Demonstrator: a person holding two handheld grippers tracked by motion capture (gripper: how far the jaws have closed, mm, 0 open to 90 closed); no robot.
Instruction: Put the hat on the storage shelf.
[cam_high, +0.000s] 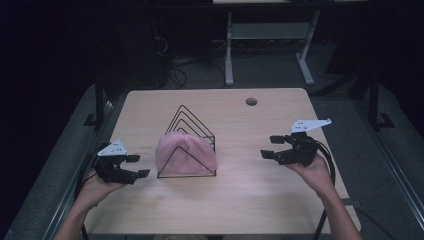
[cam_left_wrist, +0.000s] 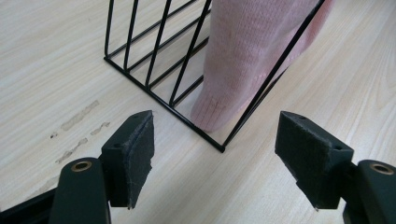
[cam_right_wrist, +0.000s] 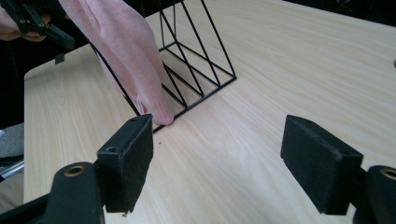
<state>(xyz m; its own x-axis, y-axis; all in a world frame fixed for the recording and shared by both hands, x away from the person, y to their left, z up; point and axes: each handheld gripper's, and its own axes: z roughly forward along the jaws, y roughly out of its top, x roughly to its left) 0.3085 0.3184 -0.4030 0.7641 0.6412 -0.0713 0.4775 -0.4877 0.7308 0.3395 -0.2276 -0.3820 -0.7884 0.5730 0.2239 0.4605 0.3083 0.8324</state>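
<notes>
Standing on pale wood table (cam_high: 260, 200) | wire rack (cam_high: 192, 131) | dark room

a black wire rack (cam_high: 192, 131) of nested triangular frames stands upright on the desk (cam_high: 260, 200), between the left tool (cam_high: 134, 166) and the right tool (cam_high: 272, 146), apart from both. a pink knitted cloth (cam_high: 182, 154) sits in the rack's front slots, nearer the left tool, bulging out past the front wire frame. its ribbed lower edge (cam_left_wrist: 212, 109) rests on the desk inside the rack's base, just ahead of the left tool's spread jaws.
</notes>
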